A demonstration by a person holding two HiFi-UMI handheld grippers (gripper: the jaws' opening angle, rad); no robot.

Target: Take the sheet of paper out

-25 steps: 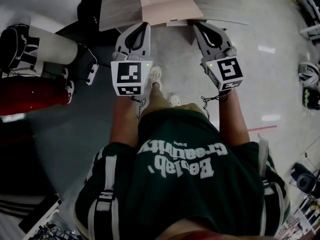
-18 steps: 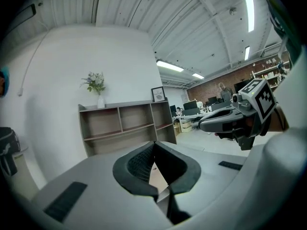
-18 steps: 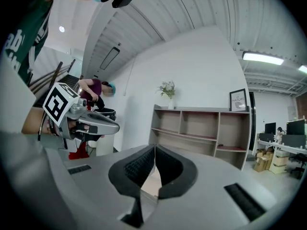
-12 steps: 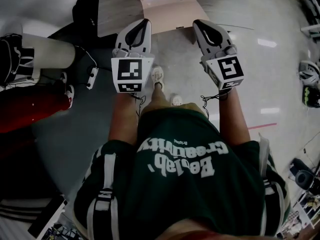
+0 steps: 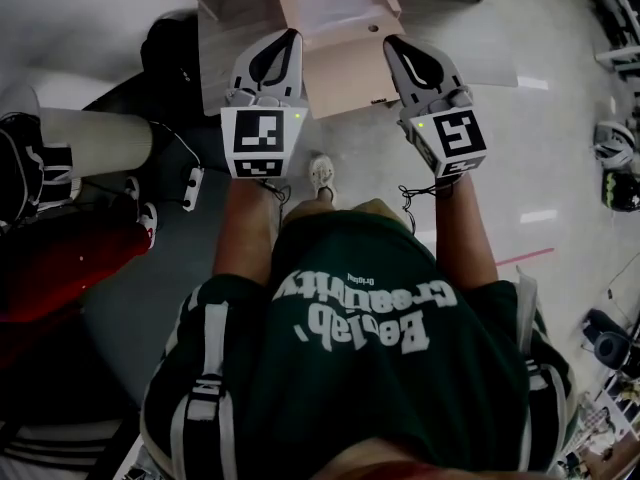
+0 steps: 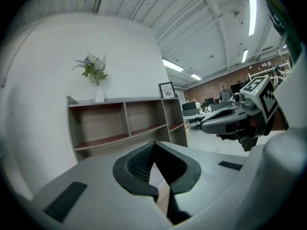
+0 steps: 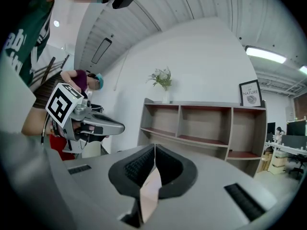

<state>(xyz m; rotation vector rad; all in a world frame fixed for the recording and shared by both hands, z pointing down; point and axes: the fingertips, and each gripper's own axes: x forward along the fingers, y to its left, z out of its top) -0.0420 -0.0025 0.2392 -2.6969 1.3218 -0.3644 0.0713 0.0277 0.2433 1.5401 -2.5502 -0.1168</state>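
A pale pink-tan envelope (image 5: 345, 63) hangs between my two grippers with its flap open. A white sheet of paper (image 5: 335, 6) shows inside it. My left gripper (image 5: 293, 36) is shut on the envelope's left edge; a tan strip (image 6: 163, 198) sits between its jaws in the left gripper view. At the envelope's right edge my right gripper (image 5: 392, 43) is shut too, with pink paper (image 7: 149, 190) pinched between its pads. Both grippers point about level, away from me.
A wooden table top (image 5: 228, 60) lies at the far left, just beyond the grippers. Another person's legs and red trousers (image 5: 60, 268) are at the left. Gear (image 5: 618, 163) lies on the floor at the right. A shelf unit (image 7: 201, 128) with a flower vase (image 6: 96, 78) stands ahead.
Both grippers have come back from the wooden table with the envelope between them. More of the envelope shows now, and it hangs over the floor.
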